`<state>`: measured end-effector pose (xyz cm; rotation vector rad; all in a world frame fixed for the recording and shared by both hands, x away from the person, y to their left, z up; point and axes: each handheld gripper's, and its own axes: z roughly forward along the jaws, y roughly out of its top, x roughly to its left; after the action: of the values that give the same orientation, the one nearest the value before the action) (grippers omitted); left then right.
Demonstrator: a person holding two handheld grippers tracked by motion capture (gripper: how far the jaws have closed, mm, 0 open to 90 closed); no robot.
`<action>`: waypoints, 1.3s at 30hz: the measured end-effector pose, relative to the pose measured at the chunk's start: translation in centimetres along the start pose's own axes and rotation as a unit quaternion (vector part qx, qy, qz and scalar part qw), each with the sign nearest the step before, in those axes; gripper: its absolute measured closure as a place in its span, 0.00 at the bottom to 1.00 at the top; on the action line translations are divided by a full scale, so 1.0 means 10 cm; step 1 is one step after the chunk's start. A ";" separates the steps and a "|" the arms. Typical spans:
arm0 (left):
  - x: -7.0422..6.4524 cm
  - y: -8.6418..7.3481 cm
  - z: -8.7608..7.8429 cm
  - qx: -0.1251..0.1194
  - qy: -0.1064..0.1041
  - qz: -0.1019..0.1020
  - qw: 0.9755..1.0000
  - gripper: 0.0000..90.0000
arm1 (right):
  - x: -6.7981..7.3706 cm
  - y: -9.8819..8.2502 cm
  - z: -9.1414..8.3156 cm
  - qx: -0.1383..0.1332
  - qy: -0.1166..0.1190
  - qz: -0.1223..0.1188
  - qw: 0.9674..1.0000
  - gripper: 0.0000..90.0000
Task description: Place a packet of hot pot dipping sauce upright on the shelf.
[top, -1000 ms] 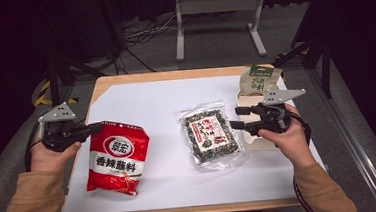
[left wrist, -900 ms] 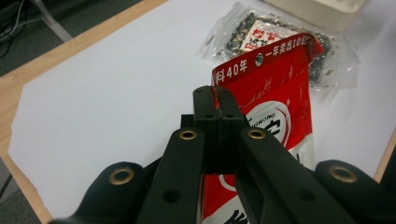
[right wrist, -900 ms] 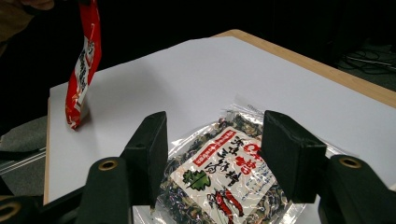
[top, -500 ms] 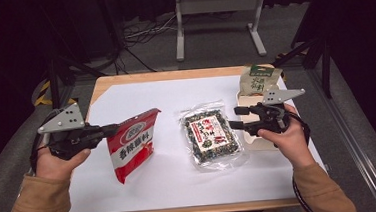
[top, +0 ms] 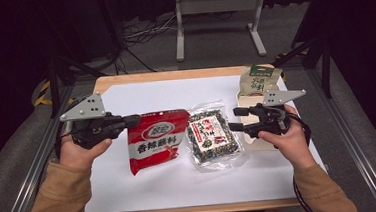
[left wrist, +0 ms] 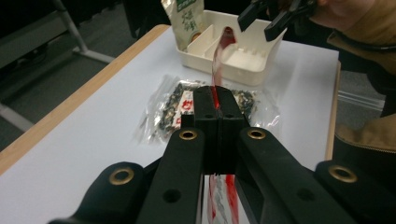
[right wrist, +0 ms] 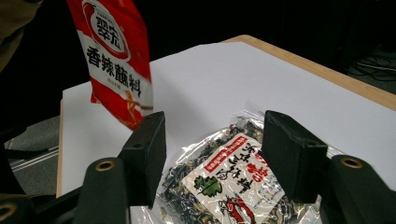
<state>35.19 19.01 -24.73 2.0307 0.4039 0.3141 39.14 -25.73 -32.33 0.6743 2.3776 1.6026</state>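
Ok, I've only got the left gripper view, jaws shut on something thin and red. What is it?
Observer: A red packet with white lettering; the left tool pinches it at a top corner.
Operator: Is it off the table?
Observer: In the right gripper view it hangs upright, apparently clear of the white sheet.
Operator: And the other tool's jaws?
Observer: The right tool is open, its jaws either side of the seaweed bag, not pressing it.
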 end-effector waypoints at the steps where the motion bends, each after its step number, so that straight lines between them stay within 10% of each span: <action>1: -0.02 0.02 0.03 -0.005 -0.007 0.001 1.000 1.00 | 0.01 0.00 0.00 0.000 0.002 -0.002 1.000 0.44; 18: -0.24 0.24 0.46 -0.080 -0.094 0.014 0.992 1.00 | 0.18 0.01 0.06 0.023 0.026 -0.035 0.999 0.43; 39: -0.35 0.30 0.63 -0.090 -0.096 0.039 0.991 1.00 | 0.30 -0.17 0.42 0.058 0.077 -0.053 0.994 0.39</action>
<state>34.86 11.23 -25.13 1.8817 0.1711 0.1917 37.79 -21.35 -35.31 0.4487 2.5866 1.5330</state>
